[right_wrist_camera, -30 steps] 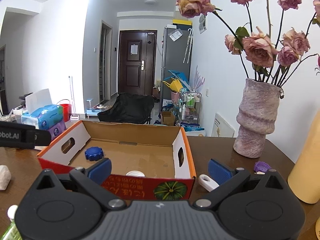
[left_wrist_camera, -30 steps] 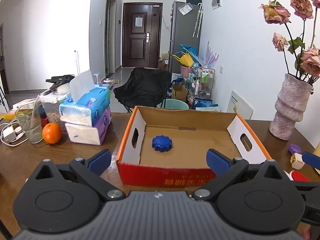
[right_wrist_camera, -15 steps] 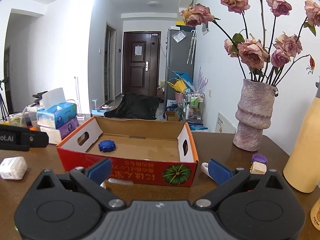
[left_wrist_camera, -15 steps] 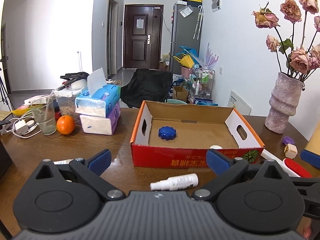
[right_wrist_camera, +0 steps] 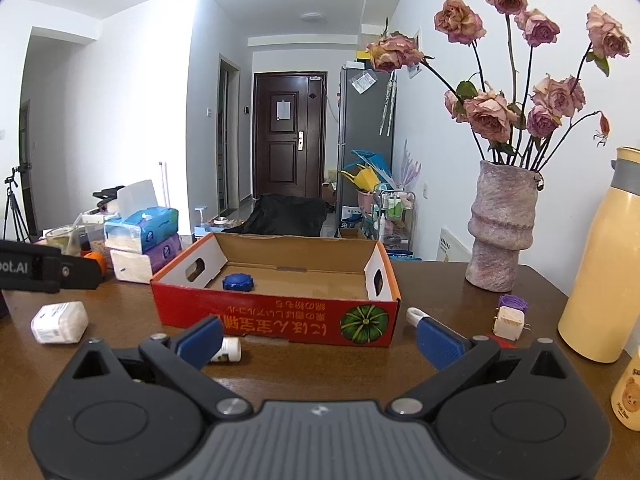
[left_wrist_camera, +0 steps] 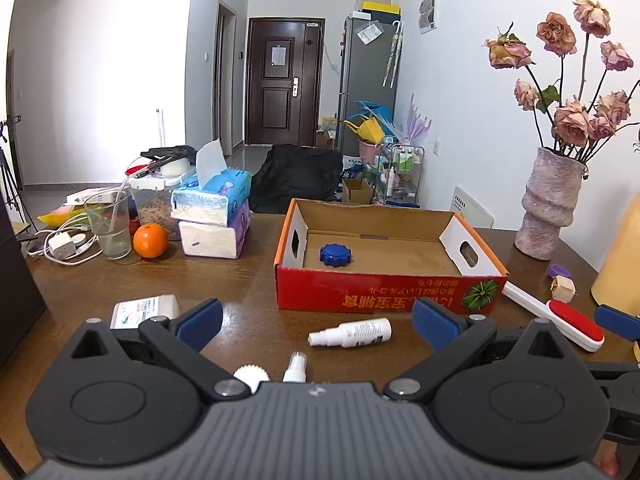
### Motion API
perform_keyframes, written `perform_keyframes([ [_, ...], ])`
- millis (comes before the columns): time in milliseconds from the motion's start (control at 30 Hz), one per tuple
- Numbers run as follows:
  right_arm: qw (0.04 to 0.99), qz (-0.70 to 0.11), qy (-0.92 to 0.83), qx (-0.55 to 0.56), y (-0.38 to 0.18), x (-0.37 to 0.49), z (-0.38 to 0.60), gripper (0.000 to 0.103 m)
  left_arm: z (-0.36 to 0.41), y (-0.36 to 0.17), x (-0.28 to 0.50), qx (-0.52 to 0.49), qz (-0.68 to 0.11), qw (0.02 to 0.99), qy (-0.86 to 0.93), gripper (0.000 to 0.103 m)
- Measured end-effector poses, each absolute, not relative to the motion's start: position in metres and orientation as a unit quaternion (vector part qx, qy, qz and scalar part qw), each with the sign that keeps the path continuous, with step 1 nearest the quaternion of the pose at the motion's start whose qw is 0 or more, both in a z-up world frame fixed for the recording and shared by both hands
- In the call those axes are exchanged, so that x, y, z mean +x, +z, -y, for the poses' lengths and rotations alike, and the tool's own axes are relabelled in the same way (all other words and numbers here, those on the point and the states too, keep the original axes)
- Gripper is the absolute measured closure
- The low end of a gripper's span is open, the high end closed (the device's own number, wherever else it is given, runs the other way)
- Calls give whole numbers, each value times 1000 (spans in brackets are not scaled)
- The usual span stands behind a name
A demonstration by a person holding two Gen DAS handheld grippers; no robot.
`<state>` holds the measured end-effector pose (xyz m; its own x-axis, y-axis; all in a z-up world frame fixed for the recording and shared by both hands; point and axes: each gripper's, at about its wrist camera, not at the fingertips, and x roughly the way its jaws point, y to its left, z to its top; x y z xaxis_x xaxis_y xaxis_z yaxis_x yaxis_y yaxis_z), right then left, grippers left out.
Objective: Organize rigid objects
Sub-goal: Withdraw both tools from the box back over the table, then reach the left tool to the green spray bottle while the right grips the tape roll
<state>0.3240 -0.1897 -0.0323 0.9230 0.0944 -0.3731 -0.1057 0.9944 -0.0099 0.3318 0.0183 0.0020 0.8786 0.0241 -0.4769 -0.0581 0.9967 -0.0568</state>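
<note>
A red cardboard box (left_wrist_camera: 384, 292) (right_wrist_camera: 276, 318) stands open on the wooden table with a blue cap (left_wrist_camera: 335, 255) (right_wrist_camera: 237, 281) inside. My left gripper (left_wrist_camera: 318, 320) is open and empty, short of the box. A white spray bottle (left_wrist_camera: 352, 333) lies between its fingers; another spray bottle (left_wrist_camera: 295, 366) and a white cap (left_wrist_camera: 250, 376) lie close under it. A white pill bottle (left_wrist_camera: 144, 310) (right_wrist_camera: 60, 322) lies to the left. My right gripper (right_wrist_camera: 318, 334) is open and empty in front of the box. A red and white brush (left_wrist_camera: 560, 320), a small wooden block (right_wrist_camera: 509, 322) and a purple cap (right_wrist_camera: 512, 302) lie to the right.
Tissue packs (left_wrist_camera: 214, 216), an orange (left_wrist_camera: 150, 241), a glass (left_wrist_camera: 110, 228) and cables (left_wrist_camera: 64, 242) crowd the back left. A vase of dried roses (right_wrist_camera: 502, 236) stands back right. A tall yellow flask (right_wrist_camera: 604, 256) and a small bottle (right_wrist_camera: 628, 396) stand at the right.
Both grippers have pulled back from the box and away from it, so more table and the loose bottles and caps came into view. Both stay open and empty.
</note>
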Motion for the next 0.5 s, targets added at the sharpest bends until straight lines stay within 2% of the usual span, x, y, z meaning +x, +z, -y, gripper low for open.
perform_keyframes([
  [500, 976, -206, 56, -29, -46, 271, 177, 0, -43, -15, 281, -37, -259, 964, 37, 0],
])
